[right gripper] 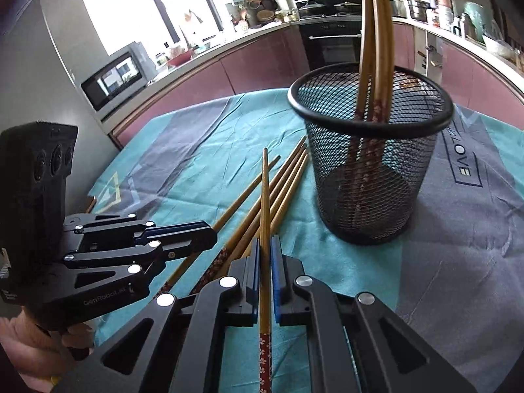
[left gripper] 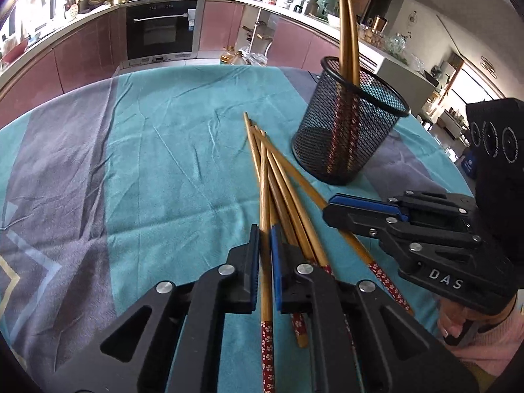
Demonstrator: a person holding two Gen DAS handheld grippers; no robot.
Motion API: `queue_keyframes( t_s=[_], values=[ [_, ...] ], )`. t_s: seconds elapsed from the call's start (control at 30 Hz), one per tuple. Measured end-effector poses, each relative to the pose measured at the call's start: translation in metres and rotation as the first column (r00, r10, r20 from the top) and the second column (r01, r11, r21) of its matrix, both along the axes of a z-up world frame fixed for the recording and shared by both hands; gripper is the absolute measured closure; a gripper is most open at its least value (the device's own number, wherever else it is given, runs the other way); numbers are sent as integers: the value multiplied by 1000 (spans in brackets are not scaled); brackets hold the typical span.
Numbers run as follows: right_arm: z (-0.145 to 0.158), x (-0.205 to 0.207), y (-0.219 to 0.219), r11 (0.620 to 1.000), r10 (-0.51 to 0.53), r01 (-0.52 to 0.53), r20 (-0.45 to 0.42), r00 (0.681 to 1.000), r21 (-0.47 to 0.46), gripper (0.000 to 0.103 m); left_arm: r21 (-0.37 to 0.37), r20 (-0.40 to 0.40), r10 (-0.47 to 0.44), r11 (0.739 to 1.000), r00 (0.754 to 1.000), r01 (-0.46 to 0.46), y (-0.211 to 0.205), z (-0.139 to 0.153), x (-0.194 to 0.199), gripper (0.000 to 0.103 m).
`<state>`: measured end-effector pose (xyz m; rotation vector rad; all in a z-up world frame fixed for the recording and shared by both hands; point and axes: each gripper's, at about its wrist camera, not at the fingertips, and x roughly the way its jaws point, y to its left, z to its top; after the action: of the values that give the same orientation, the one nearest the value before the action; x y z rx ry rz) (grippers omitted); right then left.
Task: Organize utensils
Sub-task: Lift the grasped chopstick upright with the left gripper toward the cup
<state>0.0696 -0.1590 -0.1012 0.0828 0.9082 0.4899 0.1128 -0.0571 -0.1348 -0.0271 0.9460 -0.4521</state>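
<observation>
A black mesh cup [left gripper: 350, 131] [right gripper: 370, 170] stands upright on the teal tablecloth [left gripper: 180, 163], with a few wooden chopsticks [left gripper: 347, 32] [right gripper: 376, 32] upright inside it. Several loose chopsticks [left gripper: 288, 193] [right gripper: 285, 180] with red flowered ends lie fanned on the cloth, just left of the cup. My left gripper [left gripper: 265, 239] is shut on one chopstick [left gripper: 264, 196] from that pile; from the right wrist view it shows at the left [right gripper: 213, 239]. My right gripper [right gripper: 265, 249] is shut on another chopstick [right gripper: 264, 196], and shows in the left wrist view [left gripper: 329, 209] close to the right of the left gripper.
A person's hand and pink sleeve [left gripper: 475, 334] hold the right gripper. Behind the table run pink kitchen cabinets with an oven [left gripper: 160, 29]. A microwave [right gripper: 114, 75] sits at the left. The cloth spreads flat to the left of the pile.
</observation>
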Motion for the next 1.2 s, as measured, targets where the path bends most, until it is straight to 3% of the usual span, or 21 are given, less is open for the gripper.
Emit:
queue_keyframes(
  t_s=[0.3,0.67,1.2],
  values=[
    [-11,10,5,997,13,-15,-33,999,-76,94,26,-41,-52,998,998,53,-2,-12,7,94],
    [-4,10,-3,999,21,-22,-7,1000,-32,97,10,-48,-34,999,998,34,-2,-8,16,96],
    [58,-21,-31,996,10,-23,150,989,86,97,-152,98,-69,985,993,83,18,62,-8,96]
  ],
)
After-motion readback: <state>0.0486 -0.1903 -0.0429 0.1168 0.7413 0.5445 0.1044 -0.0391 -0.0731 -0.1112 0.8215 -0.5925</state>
